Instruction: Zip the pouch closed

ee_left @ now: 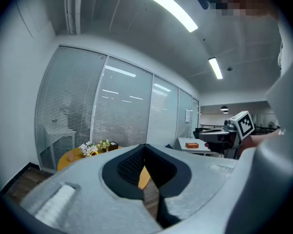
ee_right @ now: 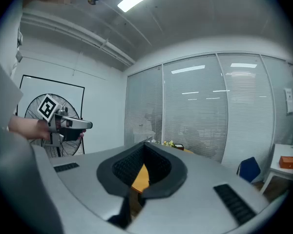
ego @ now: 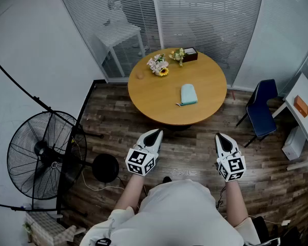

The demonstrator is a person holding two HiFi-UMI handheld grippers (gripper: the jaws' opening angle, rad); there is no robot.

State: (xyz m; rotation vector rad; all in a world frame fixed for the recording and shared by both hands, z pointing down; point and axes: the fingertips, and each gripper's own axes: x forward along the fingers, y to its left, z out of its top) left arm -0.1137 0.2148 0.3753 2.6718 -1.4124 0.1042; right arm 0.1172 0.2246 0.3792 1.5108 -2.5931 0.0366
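Note:
A light blue pouch (ego: 188, 94) lies flat on the round wooden table (ego: 154, 94), right of its middle, with its zip pull at the near left corner. Both grippers hover over the floor on the near side of the table, well short of the pouch. My left gripper (ego: 154, 132) is shut with nothing in it, its jaws meeting at the tip. My right gripper (ego: 220, 136) is shut and empty too. In both gripper views the jaws point level across the room and hide the pouch; only a sliver of tabletop shows between them.
Flowers (ego: 158, 65) and a brown box (ego: 190, 54) sit at the table's far side. A standing fan (ego: 41, 155) is on the left, a blue chair (ego: 262, 109) on the right, and a white desk with an orange box (ego: 301, 105) beyond it. Glass partitions with blinds stand behind.

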